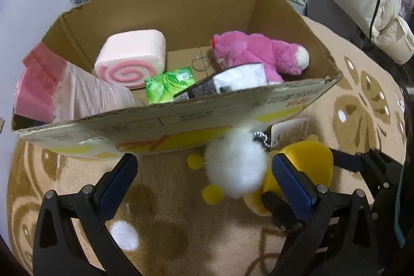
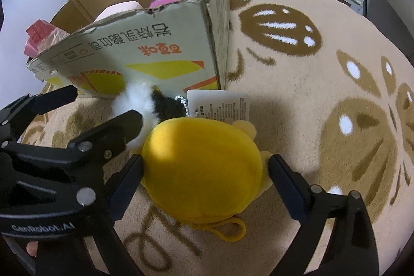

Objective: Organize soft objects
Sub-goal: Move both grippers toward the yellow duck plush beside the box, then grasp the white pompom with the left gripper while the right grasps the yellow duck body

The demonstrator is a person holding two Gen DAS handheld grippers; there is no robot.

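Yellow plush (image 2: 201, 162) lay on rug (image 2: 297, 100) beside box (image 2: 155, 48), half hidden behind white pompom (image 1: 236, 167) in left view. Right gripper (image 2: 205, 170) spread around plush, contact unclear. Left gripper (image 1: 204, 172) spread, empty. Pink bear (image 1: 261, 53) inside box showed clearly only in left view.

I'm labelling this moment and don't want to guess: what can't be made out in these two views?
- The yellow plush toy: its face is turned away in the right wrist view, and mostly behind the white fluffy toy in the left.
- The cardboard box: its near wall hides the floor and the lower half of the pink packet.
- The hang tag: print too small to read.
- The white fluffy toy's shape: motion-blurred.
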